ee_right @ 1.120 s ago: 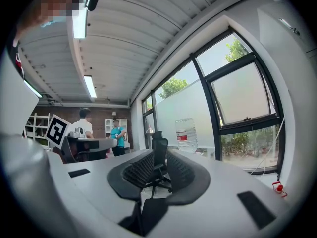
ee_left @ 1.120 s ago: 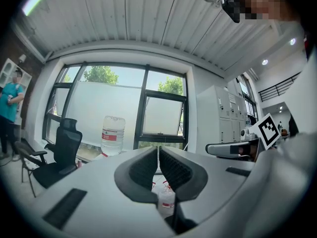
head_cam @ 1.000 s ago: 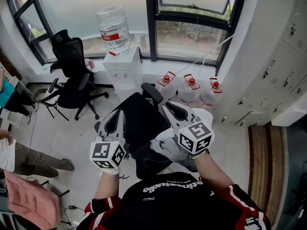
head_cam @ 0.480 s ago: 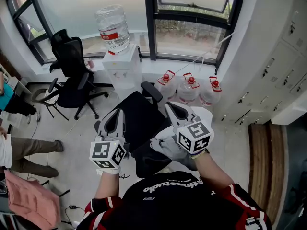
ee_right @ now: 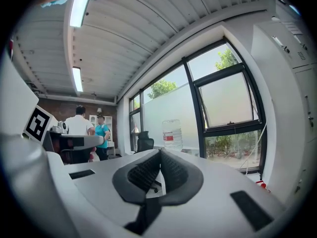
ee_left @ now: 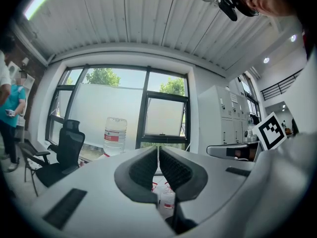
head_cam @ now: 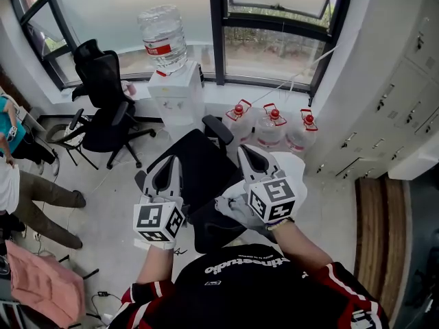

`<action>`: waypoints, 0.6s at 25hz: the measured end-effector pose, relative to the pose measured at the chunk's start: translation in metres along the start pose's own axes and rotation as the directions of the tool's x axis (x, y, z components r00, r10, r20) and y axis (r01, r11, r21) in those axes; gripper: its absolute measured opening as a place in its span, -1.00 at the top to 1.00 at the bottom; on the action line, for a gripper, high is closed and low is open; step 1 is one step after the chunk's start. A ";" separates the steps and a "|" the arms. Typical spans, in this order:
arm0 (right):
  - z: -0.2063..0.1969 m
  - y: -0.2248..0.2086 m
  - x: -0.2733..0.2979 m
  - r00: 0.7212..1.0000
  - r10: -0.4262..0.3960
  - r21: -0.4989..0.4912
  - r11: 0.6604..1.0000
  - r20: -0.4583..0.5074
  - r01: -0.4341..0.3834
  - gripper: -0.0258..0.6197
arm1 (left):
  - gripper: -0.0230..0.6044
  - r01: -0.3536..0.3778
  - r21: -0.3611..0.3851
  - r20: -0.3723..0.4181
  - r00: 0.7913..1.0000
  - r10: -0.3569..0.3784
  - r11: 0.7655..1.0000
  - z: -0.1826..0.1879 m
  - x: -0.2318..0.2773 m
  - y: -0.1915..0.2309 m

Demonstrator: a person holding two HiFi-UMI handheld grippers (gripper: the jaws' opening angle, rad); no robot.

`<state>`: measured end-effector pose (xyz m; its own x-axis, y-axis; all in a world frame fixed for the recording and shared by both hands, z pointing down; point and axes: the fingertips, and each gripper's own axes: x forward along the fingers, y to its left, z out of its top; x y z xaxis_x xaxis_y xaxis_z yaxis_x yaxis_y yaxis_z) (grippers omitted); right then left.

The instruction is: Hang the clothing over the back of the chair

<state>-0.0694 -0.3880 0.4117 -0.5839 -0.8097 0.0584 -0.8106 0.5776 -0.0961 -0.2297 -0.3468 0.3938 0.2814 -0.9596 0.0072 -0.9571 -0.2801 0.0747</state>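
Note:
A black office chair stands just in front of me, its back nearest to me. Grey clothing lies bunched over the right end of that back, under my right gripper. The right gripper hovers over the seat's right side, pointing level. In the right gripper view its jaws are shut with nothing between them. My left gripper hangs over the seat's left side. It is shut too and holds nothing.
A water dispenser with a big bottle stands beyond the chair by the window. Three water jugs sit to its right, a second black chair to its left. Lockers line the right. People stand at left.
The right gripper's jaws have come together and its marker cube has turned a little. The left gripper has stayed put. The people at the left have shifted.

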 end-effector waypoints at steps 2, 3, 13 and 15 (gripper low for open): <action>-0.001 0.002 0.000 1.000 -0.016 -0.006 1.000 0.008 0.016 0.88 | 0.83 -0.010 0.001 0.004 1.000 0.010 1.000 -0.001 0.000 0.001; -0.001 0.002 -0.001 1.000 -0.025 -0.008 1.000 0.012 0.025 0.88 | 0.83 -0.016 0.002 0.006 1.000 0.016 1.000 -0.001 -0.001 0.002; 0.003 -0.007 -0.009 0.991 -0.119 -0.014 0.993 0.052 0.120 0.90 | 0.84 -0.058 -0.005 0.025 0.998 0.058 0.998 0.000 -0.002 0.009; 0.001 -0.009 -0.011 0.990 -0.127 -0.012 0.992 0.054 0.128 0.90 | 0.84 -0.064 -0.003 0.026 0.998 0.064 0.998 -0.001 -0.002 0.009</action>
<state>-0.0560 -0.3845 0.4110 -0.4730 -0.8809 0.0166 -0.8791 0.4706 -0.0754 -0.2392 -0.3472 0.3957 0.2173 -0.9760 -0.0140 -0.9730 -0.2177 0.0768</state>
